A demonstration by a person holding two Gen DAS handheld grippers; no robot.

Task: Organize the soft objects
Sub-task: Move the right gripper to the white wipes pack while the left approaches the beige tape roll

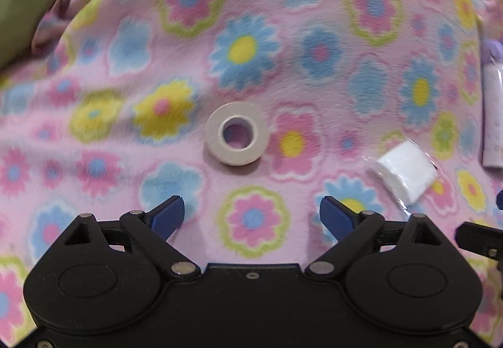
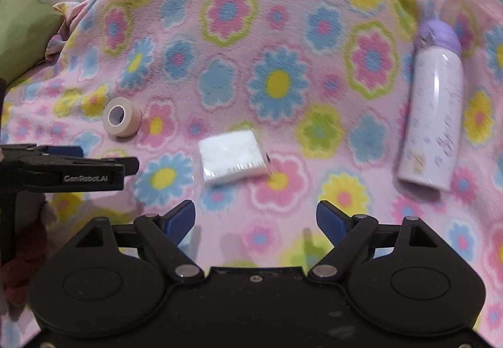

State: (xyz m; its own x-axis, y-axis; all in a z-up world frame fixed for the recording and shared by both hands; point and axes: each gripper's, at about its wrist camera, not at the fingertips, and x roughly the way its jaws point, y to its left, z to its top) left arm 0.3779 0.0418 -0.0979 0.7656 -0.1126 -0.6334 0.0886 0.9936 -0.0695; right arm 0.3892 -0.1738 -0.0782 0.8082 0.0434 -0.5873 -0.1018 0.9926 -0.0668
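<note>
Tape roll (image 1: 234,134), white packet (image 2: 234,156) and bottle (image 2: 435,109) are lying scattered on the blanket (image 1: 283,18); both grippers, left (image 1: 251,216) and right (image 2: 255,217), are hovering with jaws apart, holding nothing; sorting seemingly barely begun.

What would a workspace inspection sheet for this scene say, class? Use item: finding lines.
Surface: pink flowered fleece blanket, rumpled at its edges.
Job's things: tape roll lying flat; wrapped white pad pack beside it, apart.
Clutter: white bottle with purple cap lying on its side.
Grippers: left gripper open, empty, short of the roll; right gripper open, empty, short of the pack.
Cables: nothing seen.
Surroundings: green cushion at the blanket's left edge.
</note>
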